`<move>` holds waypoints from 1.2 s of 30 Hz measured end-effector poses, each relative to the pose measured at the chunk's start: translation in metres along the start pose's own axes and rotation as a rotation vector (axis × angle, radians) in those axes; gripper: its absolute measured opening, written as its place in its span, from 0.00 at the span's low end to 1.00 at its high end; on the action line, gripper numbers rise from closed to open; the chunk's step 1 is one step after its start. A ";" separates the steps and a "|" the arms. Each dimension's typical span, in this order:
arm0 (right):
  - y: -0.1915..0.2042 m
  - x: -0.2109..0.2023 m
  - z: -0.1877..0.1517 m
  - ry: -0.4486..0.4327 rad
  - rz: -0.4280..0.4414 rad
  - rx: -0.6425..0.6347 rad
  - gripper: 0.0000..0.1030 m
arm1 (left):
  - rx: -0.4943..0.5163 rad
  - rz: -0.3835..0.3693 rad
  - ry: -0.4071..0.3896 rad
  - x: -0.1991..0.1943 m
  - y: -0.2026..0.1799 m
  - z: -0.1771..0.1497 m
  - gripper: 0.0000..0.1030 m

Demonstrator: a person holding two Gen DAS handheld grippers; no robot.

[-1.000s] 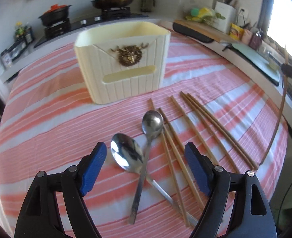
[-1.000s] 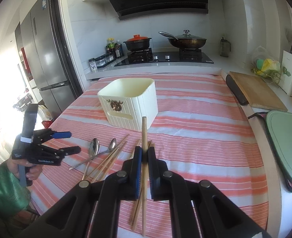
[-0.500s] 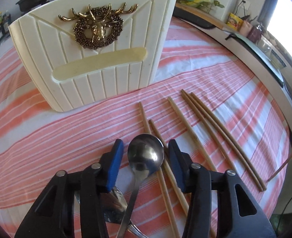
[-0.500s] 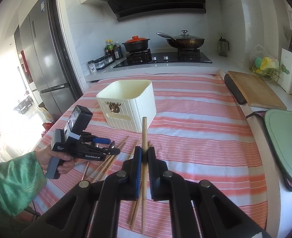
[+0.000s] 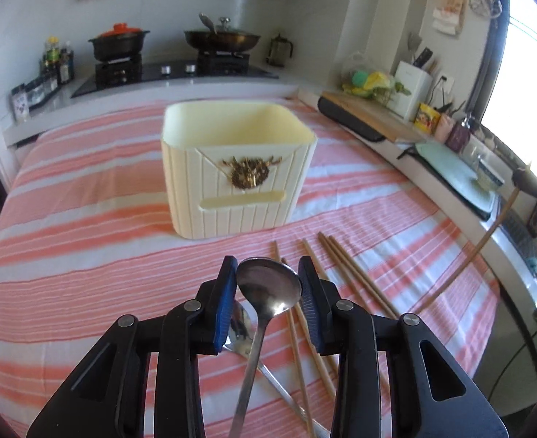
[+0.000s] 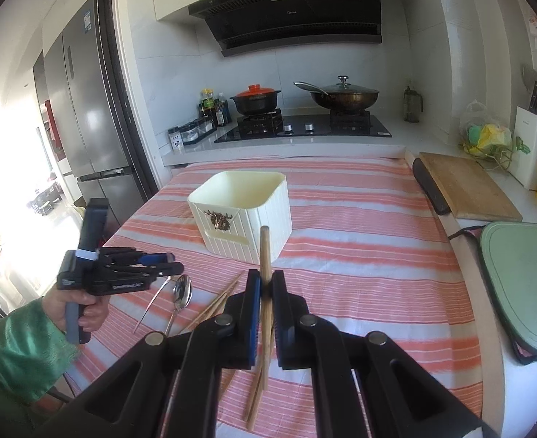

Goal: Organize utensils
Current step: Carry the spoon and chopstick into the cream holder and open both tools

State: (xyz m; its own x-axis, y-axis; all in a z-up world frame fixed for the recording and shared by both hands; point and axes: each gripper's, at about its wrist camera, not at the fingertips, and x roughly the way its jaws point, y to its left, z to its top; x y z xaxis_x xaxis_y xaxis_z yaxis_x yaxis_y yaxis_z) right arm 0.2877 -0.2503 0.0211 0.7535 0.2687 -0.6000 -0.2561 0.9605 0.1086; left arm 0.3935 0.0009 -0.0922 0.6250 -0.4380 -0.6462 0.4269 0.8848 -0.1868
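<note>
1. My left gripper (image 5: 268, 284) has its blue pads pinched on the bowl of a steel spoon (image 5: 268, 284), handle hanging down toward me. The grip sits on the curved bowl edges, so I judge the spoon could pivot or slip out if I swing it fast.
2. My right gripper (image 6: 266, 292) is clamped narrow on a single wooden chopstick (image 6: 264, 255), held near its upper part with the long end dangling below. That long end could catch on the cloth or on the loose sticks.
3. Under the left gripper a second spoon (image 5: 241, 323) lies on the cloth, its handle running beneath the hanging one; a low pass could drag it.
4. The loose chopsticks (image 5: 345, 266) lie fanned just beside the spoons. A knock would roll them toward the table edge.
5. The cream holder (image 5: 237, 168), open-topped with a gold stag badge, stands beyond, well apart from both grippers. It looks light, so I expect a clumsy drop against its rim could tip or shove it.
6. The striped tablecloth (image 5: 85, 241) may bunch if anything drags.
7. Writing: the side of the left gripper in the right wrist view carries small white lettering, too blurred for me to be sure of. The range hood (image 6: 290, 11) has a logo I cannot read.
</note>
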 end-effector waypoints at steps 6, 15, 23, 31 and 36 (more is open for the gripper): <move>0.008 -0.001 0.016 -0.043 -0.007 0.003 0.06 | -0.062 0.003 -0.102 -0.057 0.008 0.017 0.31; 0.019 0.017 0.086 -0.076 0.023 -0.015 0.06 | -0.063 0.030 -0.163 -0.091 0.019 0.084 0.30; 0.011 0.056 0.164 -0.121 0.041 0.042 0.06 | -0.085 0.042 -0.172 -0.072 0.035 0.171 0.02; 0.012 0.075 0.206 -0.153 0.080 0.048 0.06 | -0.150 -0.011 -0.224 -0.060 0.053 0.223 0.00; 0.014 0.079 0.206 -0.145 0.079 0.007 0.06 | -0.213 -0.093 -0.242 -0.058 0.064 0.228 0.00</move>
State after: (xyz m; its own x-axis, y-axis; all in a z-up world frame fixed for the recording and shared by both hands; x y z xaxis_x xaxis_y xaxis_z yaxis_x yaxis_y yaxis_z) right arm 0.4686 -0.2005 0.1386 0.8111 0.3501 -0.4686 -0.3138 0.9365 0.1565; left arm 0.5336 0.0464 0.1020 0.7377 -0.5209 -0.4295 0.3589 0.8414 -0.4039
